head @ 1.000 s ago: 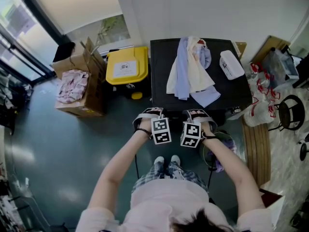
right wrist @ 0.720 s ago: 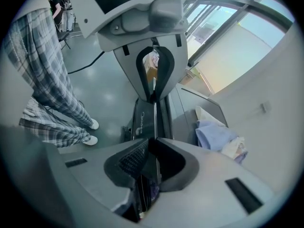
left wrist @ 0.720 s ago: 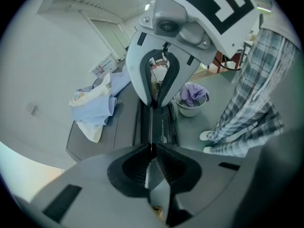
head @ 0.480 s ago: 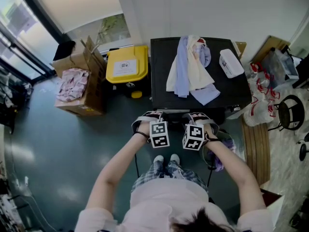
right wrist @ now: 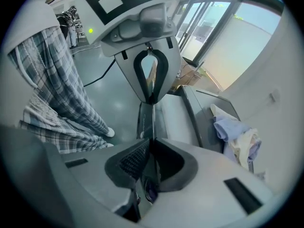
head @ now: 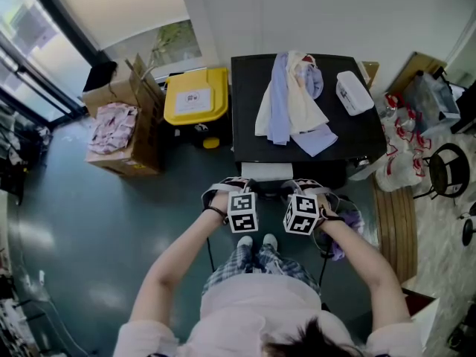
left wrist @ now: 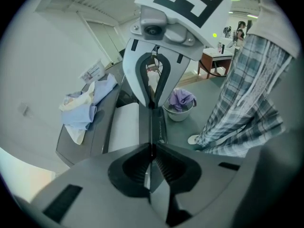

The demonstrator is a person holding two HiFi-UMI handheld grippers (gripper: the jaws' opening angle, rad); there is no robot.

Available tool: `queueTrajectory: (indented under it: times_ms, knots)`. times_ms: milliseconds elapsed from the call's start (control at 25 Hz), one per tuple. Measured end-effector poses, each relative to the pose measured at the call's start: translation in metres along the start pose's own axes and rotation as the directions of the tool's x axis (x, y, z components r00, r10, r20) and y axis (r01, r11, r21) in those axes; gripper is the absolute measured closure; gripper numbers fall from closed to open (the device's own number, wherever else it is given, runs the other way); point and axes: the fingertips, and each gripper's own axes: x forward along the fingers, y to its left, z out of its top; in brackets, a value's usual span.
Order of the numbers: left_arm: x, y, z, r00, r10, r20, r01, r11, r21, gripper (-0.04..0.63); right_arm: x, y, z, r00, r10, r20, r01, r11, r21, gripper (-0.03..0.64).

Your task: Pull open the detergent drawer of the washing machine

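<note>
Drawer (head: 266, 171) farther out of washing machine (head: 357, 140) than before; left tool (left wrist: 152, 148), right tool (right wrist: 151, 144) clamped on its front.

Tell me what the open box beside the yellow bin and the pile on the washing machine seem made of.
Open box: brown corrugated cardboard, matte, judging by its stiff bent flaps. Pile: soft woven fabric, perhaps cotton, since it drapes in creased blue and cream folds.
</note>
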Motion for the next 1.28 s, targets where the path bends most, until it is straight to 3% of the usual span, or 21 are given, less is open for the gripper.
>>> queueTrajectory:
  times_ms: [640,1280]
  knots:
    - [-0.017,-0.069,0.009,0.996,-0.083,0.013,0.082,0.996,0.018,0.538,-0.022,0.07,0.004,0.987,0.144,0.069,-0.149,0.986,0.074,0.566]
    - [-0.028,-0.13,0.014,0.983,-0.177,0.054,0.176,0.984,0.014,0.54,-0.038,0.131,0.007,0.957,0.261,0.123,-0.275,0.955,0.111,0.572]
